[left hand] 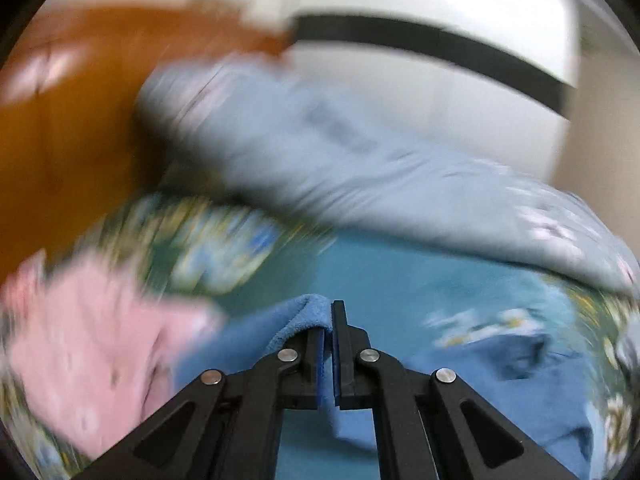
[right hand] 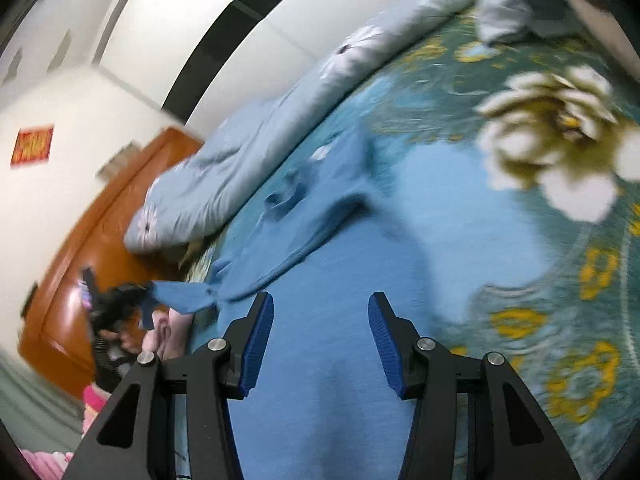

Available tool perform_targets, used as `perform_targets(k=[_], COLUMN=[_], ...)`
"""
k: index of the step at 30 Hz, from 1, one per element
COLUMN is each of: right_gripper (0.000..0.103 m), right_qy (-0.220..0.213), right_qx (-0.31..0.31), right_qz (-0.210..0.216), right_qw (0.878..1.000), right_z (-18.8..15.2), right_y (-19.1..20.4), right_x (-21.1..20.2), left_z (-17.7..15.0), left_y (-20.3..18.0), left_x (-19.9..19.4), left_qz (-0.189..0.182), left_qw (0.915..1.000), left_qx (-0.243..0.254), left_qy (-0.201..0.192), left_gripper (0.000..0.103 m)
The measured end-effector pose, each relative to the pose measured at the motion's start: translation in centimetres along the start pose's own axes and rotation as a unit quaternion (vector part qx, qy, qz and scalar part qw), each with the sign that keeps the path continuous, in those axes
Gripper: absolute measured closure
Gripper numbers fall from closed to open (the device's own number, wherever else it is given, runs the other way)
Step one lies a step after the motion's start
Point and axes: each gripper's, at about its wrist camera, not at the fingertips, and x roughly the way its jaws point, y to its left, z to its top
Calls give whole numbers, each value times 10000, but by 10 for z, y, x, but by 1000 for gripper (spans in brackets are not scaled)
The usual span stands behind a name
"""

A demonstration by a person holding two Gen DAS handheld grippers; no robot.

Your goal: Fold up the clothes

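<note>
A blue garment (right hand: pixel 320 216) lies spread on a floral bedspread (right hand: pixel 560 280). In the left wrist view my left gripper (left hand: pixel 329 320) is shut on a fold of that blue garment (left hand: pixel 296 320), with cloth draped over its left finger and hanging between the jaws. The right wrist view shows the left gripper (right hand: pixel 120 300) far off at the left, pulling a corner of the garment up off the bed. My right gripper (right hand: pixel 320 320) hovers over the blue cloth with its jaws apart and nothing between them.
A pale blue floral quilt (left hand: pixel 360 168) is bunched along the bed's far side, next to a white wall. An orange-brown wooden headboard (left hand: pixel 72 112) stands at the left. A pink garment (left hand: pixel 88 344) lies at the lower left of the bed.
</note>
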Motion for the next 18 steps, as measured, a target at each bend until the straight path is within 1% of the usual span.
perform_targets(k=[1, 3, 5, 7, 10, 14, 16, 18], right_gripper=[52, 52, 52, 52, 52, 52, 52, 52], right_qy=[-24, -66, -94, -119, -149, -161, -162, -162], right_qx=[87, 210, 220, 199, 182, 187, 172, 145], right_qz=[34, 131, 263, 361, 494, 628, 636, 615], right_qw=[10000, 9997, 9994, 9991, 9985, 9977, 9977, 9979], right_z=[0, -1, -2, -2, -3, -3, -3, -3], right_y=[-7, -17, -21, -23, -27, -33, -33, -32], right_x=[-1, -2, -3, -4, -6, -7, -6, -6], left_z=[3, -6, -30, -65, -103, -125, -128, -129], left_y=[-30, -91, -134, -176, -208, -215, -215, -209], left_x=[-6, -7, 4, 21, 37, 43, 41, 40], left_qz=[-205, -684, -952, -1179, -1369, -1648, -1837, -2065], left_qw=[9990, 9913, 9815, 9676, 9535, 9404, 9321, 9274], left_qx=[379, 1112, 1656, 2169, 2425, 2472, 2519, 2404], left_qy=[-135, -144, 122, 536, 1150, 1654, 1841, 1989], left_gripper=[100, 100, 100, 100, 100, 95, 84, 55])
